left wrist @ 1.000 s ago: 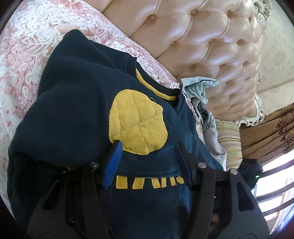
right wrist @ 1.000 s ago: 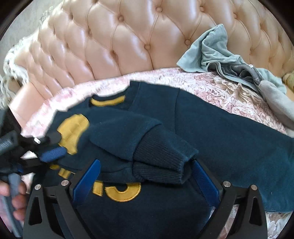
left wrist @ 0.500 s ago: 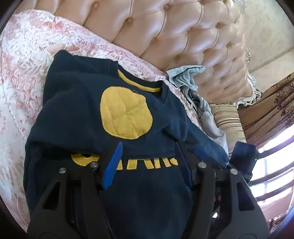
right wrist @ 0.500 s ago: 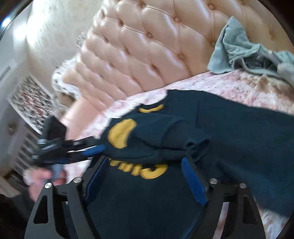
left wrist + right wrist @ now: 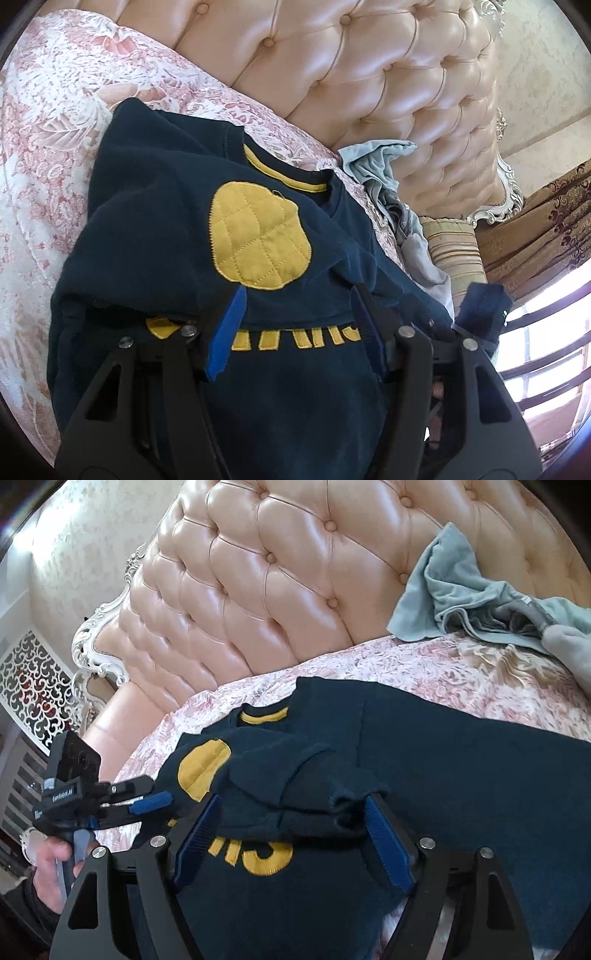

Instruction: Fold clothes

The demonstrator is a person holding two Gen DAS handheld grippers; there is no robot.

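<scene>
A navy sweatshirt (image 5: 155, 229) with a yellow quilted elbow patch (image 5: 255, 236) and yellow letters lies on the floral bedspread (image 5: 44, 147). One sleeve is folded across its chest; its ribbed cuff (image 5: 321, 812) lies between the fingers of my right gripper (image 5: 291, 805), which is open. The other sleeve (image 5: 480, 768) stretches out to the right. My left gripper (image 5: 299, 299) is open just above the chest, below the patch. The left gripper also shows at the left of the right wrist view (image 5: 147, 801), held by a hand.
A tufted pink headboard (image 5: 280, 583) runs behind the bed. A heap of pale blue and grey clothes (image 5: 480, 602) lies against it, with a striped pillow (image 5: 458, 251) beside it. Curtains and a window stand at the far right (image 5: 546, 236).
Both grippers have drawn back a little from the sweatshirt and tilted up. The sleeve with the patch now lies flat across the chest. Both stay open.
</scene>
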